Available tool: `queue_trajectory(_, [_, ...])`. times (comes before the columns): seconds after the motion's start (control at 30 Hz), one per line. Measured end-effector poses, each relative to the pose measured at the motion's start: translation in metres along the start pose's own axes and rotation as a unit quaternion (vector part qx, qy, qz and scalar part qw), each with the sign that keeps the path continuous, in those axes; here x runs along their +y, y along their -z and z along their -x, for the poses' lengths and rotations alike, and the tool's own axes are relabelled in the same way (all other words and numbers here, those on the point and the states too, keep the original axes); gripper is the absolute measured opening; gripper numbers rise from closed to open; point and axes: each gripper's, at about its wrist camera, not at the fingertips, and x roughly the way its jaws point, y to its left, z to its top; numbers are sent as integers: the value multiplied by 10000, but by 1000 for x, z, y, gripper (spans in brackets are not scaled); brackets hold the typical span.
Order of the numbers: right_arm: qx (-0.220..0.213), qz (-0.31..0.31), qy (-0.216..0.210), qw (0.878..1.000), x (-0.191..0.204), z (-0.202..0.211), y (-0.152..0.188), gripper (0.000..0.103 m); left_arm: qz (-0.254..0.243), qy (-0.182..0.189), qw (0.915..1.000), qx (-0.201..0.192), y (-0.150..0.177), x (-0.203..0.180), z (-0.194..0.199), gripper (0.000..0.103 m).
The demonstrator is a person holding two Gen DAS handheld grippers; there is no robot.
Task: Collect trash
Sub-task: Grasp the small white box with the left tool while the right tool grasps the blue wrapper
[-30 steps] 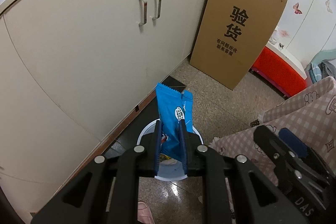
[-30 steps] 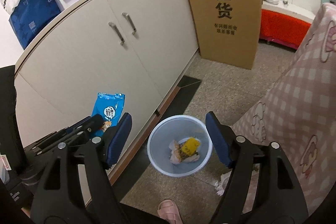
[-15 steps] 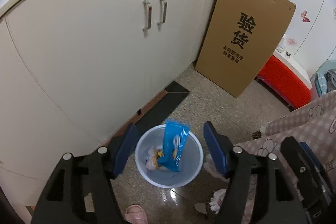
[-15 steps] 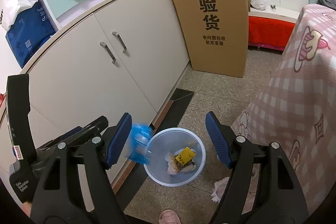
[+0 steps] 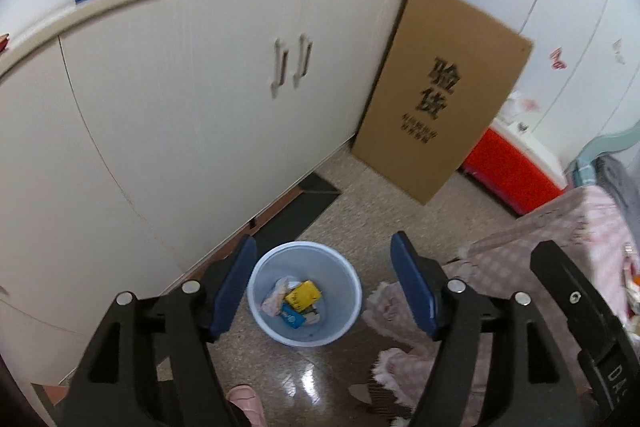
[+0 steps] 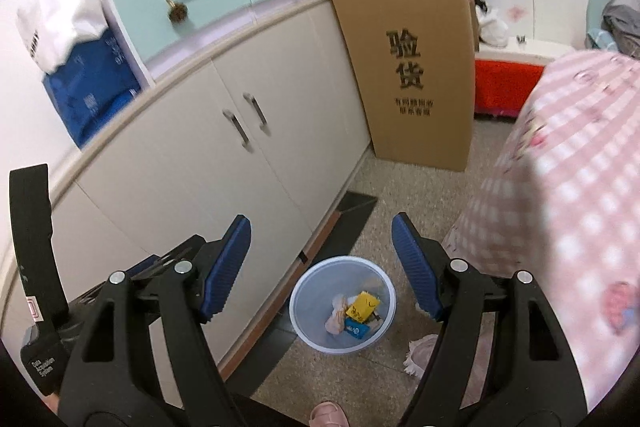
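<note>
Both grippers, left (image 5: 323, 287) and right (image 6: 321, 267), hang over the bin (image 5: 260, 281), jaws apart and empty; left's just opened.

One pale blue bin (image 5: 304, 293) sits at lower centre, holding one yellow packet (image 5: 303, 295), one blue wrapper (image 5: 291, 315) and one crumpled tissue (image 5: 276, 297). One cardboard box (image 5: 442, 95) stands upper right; two cabinet handles (image 5: 292, 65) show.

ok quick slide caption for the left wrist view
Open left gripper above a white bin holding a blue wrapper and yellow packet, beside cream cabinets.
</note>
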Motion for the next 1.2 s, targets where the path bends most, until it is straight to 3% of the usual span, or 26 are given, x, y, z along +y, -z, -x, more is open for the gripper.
queue_trajectory(0.27, [-601,-161,186,9979,-25,92,-9,78,-481,734,9954,-377,14,-57,78,74])
queue_trajectory(0.53, [-930,-430,805,9915,-96,174,-1,79,-1292,1391,9813,-306,53,-146,112,78])
queue_trajectory(0.83, [-877,-986,1433,9808,-186,223,18,82,-2281,1831,9562,109,97,-233,103,81])
queue_trajectory(1.03, [-691,-1251,1777,9736,-230,232,27,85,-2811,1698,9443,188,117,-268,78,82])
queue_trajectory(1.2, [-292,-1240,2037,9707,-258,224,28,86,-2975,1626,9406,209,122,-285,65,81])
